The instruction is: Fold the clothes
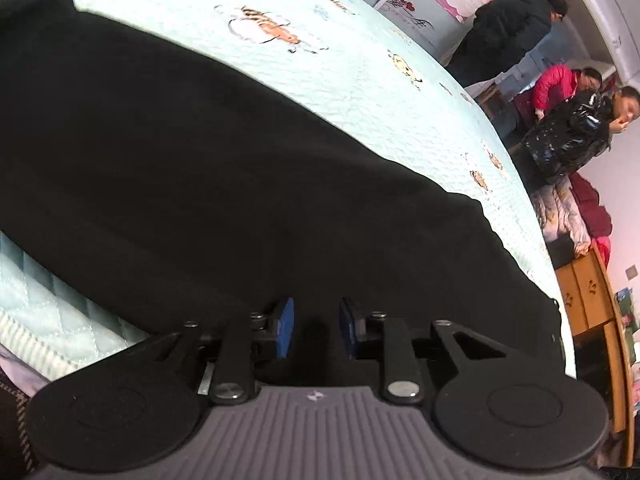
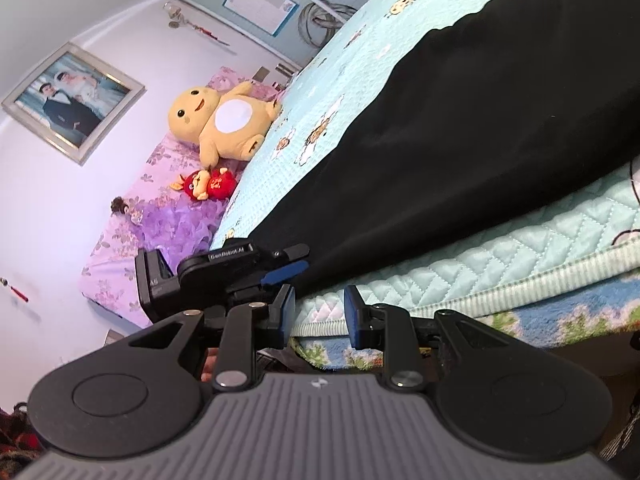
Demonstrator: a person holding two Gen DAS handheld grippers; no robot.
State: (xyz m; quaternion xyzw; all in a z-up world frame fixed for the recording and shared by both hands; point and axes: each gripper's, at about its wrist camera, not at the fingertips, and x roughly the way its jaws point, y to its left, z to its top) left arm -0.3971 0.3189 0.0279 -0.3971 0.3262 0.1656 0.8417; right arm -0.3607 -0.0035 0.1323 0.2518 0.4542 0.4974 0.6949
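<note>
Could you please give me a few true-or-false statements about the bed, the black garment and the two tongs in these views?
1. The black garment lies on a light blue quilt. True.
2. The right tongs clamp the garment. False: nothing is between the pads, only the quilt's edge beyond.
3. A yellow plush toy sits near the pink bedding. True.
4. The garment is red. False: it is black.

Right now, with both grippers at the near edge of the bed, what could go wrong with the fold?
Two risks, both judgement:
1. The left gripper has its blue pads apart over the black garment; closing here might pinch a single layer, or nothing.
2. The right gripper frames the quilted bedspread edge, not the garment, so it could grab bedding instead.
</note>
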